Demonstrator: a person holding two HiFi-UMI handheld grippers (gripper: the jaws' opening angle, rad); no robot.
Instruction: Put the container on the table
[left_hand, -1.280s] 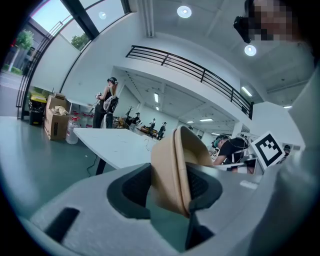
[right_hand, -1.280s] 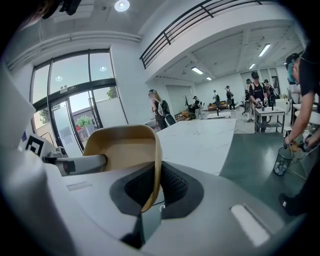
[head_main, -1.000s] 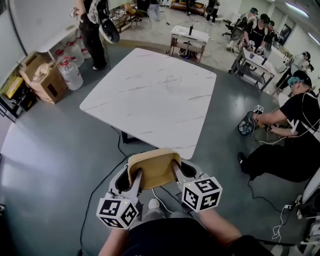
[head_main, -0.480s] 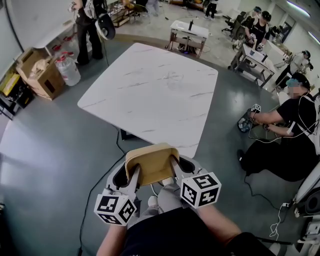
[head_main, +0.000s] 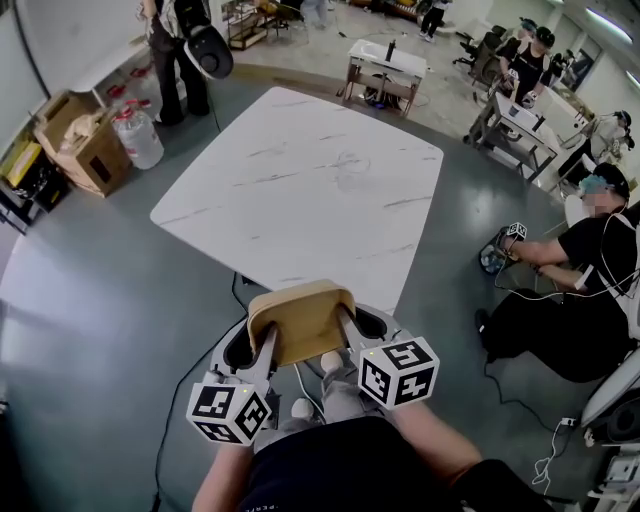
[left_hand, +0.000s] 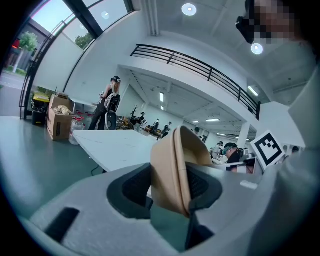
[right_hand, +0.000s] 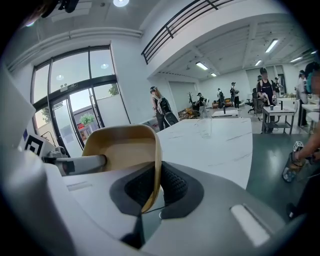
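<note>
- Tan rounded-square plastic container (head_main: 303, 320) clamped by both: left hand-held gripper (head_main: 268, 350) on its left rim, right hand-held gripper (head_main: 347, 335) on its right rim.
- Held in the air over the grey floor (head_main: 100, 330), just short of the white marble tabletop (head_main: 300, 190).
- Carry it level past the near edge, lower it flat, then release.
- Opening looks upward. Near-square, wider side spanning gripper to gripper.
</note>
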